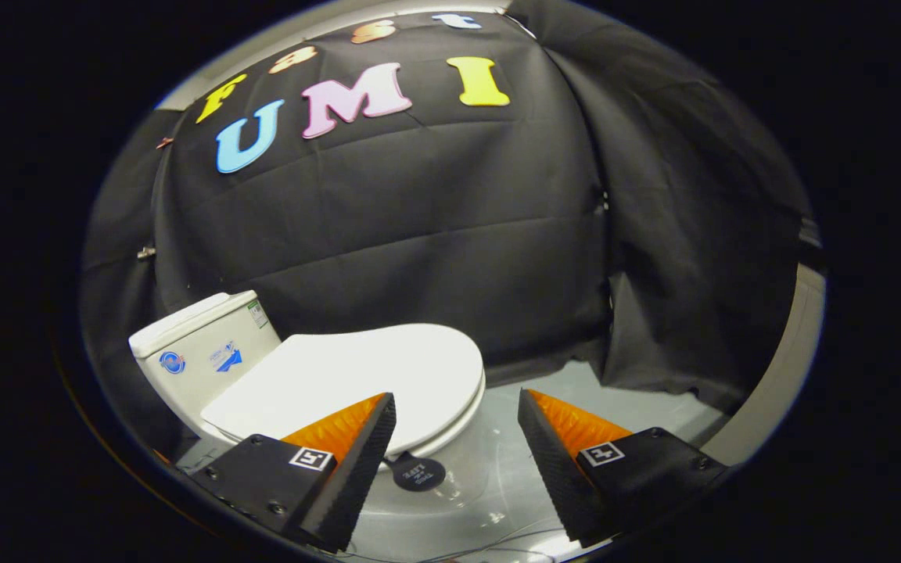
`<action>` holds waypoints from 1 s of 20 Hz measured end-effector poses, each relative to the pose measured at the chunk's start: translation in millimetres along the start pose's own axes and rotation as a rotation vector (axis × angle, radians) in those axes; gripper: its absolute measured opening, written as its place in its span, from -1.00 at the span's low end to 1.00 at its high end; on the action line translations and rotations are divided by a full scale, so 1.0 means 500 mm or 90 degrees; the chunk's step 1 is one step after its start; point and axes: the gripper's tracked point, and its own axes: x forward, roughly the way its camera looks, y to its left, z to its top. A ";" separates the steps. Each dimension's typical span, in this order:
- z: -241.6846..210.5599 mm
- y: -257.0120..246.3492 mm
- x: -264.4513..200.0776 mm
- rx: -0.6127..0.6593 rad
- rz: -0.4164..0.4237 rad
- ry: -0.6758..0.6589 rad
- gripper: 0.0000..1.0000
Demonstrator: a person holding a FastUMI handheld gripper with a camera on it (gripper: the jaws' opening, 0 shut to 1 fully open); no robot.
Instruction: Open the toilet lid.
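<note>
A white toilet stands on the floor, its tank (pixel 200 352) at the back left. Its white lid (pixel 357 379) lies flat and closed over the seat, reaching toward my fingers. A small dark round tab (pixel 419 473) hangs at the lid's front rim, low between my fingers. My gripper (pixel 457 407) is open, fingers spread wide and holding nothing. The left fingertip (pixel 376 426) overlaps the lid's front edge in view; I cannot tell if it touches. The right fingertip (pixel 536 426) sits off the lid's right side over the floor.
Black cloth walls (pixel 435 234) close in behind and to the right of the toilet. A pale grey floor (pixel 568 383) runs right of the bowl. A thin cable lies on the floor near my fingers.
</note>
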 end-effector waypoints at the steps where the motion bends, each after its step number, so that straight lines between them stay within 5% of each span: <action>1: -0.012 0.001 0.000 0.044 0.003 0.012 0.97; 7: -0.092 -0.031 0.023 0.227 -0.005 0.086 0.92; 12: -0.132 -0.001 0.020 0.495 0.050 0.146 0.75; 15: -0.140 0.009 0.030 0.570 0.071 0.148 0.74; 17: -0.138 0.013 0.037 0.612 0.084 0.148 0.15; 20: -0.140 0.023 0.038 0.623 0.101 0.149 0.02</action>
